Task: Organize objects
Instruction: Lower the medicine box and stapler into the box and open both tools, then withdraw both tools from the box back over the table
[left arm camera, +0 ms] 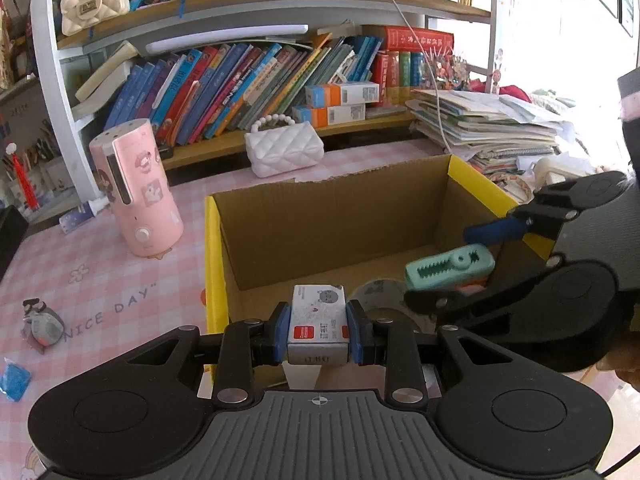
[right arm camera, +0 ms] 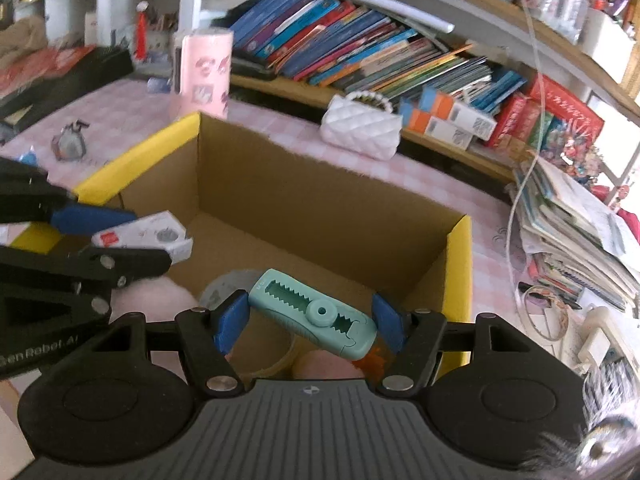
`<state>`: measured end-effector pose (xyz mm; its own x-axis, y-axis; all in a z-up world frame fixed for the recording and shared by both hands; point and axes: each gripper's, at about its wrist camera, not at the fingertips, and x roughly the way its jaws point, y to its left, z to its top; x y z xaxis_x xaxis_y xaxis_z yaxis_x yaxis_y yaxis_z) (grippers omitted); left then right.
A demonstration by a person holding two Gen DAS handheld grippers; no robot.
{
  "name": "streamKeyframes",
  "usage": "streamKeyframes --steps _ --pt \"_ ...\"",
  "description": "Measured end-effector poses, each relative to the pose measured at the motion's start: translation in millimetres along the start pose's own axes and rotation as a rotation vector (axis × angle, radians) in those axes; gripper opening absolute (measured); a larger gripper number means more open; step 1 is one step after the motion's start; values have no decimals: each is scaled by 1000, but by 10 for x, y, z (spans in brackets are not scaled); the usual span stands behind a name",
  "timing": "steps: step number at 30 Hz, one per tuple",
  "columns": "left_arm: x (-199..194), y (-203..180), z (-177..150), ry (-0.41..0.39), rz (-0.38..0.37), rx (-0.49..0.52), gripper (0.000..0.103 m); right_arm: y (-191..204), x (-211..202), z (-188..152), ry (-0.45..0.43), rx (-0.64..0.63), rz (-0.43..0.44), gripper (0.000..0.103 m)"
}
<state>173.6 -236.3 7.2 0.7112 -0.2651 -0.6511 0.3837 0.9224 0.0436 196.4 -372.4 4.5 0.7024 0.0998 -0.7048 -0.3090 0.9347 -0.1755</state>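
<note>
A: The left hand-held gripper [left arm camera: 318,338] is clamped on the small white box [left arm camera: 319,326], just over the cardboard box's near wall [left arm camera: 216,280].

B: And the right hand-held gripper [right arm camera: 310,322]?

A: Its pads sit apart round the teal utility knife [right arm camera: 314,314]; whether both touch it, I can't tell.

B: I'd lower both before letting go. The far half looks bare, with the tape roll [right arm camera: 224,290] nearer.

Bright daylight blows out the right side; fisheye bends edges, right-wrist view blurred.
</note>
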Motion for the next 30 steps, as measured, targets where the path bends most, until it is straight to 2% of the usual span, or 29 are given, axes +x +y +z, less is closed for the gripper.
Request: streamKeyframes --steps 10,12,17,20,23,30 --pt "-41 9 -25 -21 3 -26 32 2 8 -11 11 -9 11 66" --pt "-98 6 -19 -43 1 -28 36 -9 -3 -15 10 6 10 66" --pt "-294 12 8 -115 19 -33 68 -43 -79 -33 -1 46 -6 66" --pt "-427 20 18 -153 20 -35 78 -56 -182 -38 -26 72 -18 68" --pt "-565 15 4 -185 24 -32 84 -45 -310 -41 -56 91 -36 70" --pt "-843 54 -91 -224 6 -34 85 16 -617 -105 -99 141 -90 71"
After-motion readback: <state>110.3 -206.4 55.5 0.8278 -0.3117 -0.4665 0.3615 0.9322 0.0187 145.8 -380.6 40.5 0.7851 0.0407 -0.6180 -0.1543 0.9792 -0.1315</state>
